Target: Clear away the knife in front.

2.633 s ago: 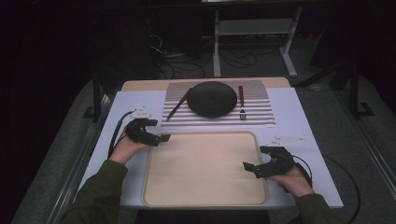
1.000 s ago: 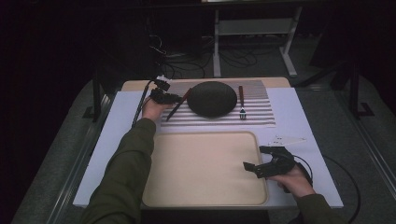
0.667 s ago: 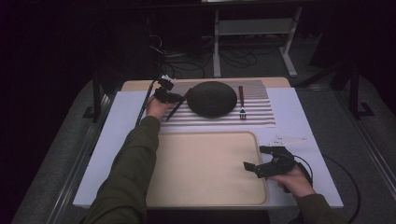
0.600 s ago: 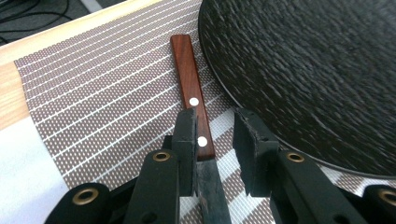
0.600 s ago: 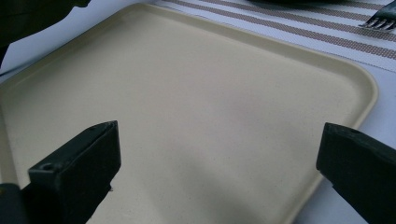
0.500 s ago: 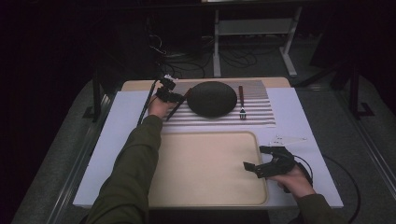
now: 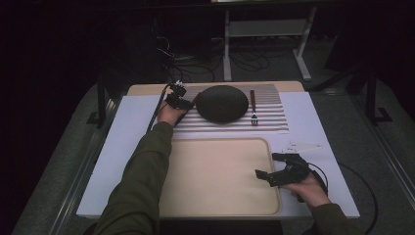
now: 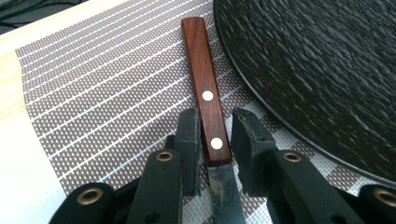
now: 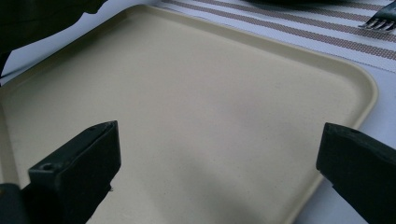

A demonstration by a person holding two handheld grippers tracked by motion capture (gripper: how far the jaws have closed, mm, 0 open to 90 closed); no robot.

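A knife with a reddish wooden handle [image 8: 205, 84] lies on the striped placemat [image 8: 107, 93], just left of a dark round plate [image 8: 317, 70]. My left gripper [image 8: 215, 126] straddles the lower end of the handle, where the blade starts, with a pad tight against each side. From above, the left gripper [image 7: 182, 102] sits at the plate's [image 7: 222, 103] left edge over the knife [image 7: 190, 106]. My right gripper [image 7: 267, 165] rests open over the right part of the beige tray [image 7: 215, 196], nothing between its jaws [image 9: 219, 144].
A fork [image 7: 253, 106] lies on the placemat [image 7: 274, 122] right of the plate; its tines [image 9: 380, 22] show past the tray [image 9: 210, 93]. A white sheet [image 7: 127, 142] covers the table under tray and mat. Cables trail off both sides.
The left hand went from the tray's left corner up to the knife, then settled a little lower over its handle. The right hand has stayed put.
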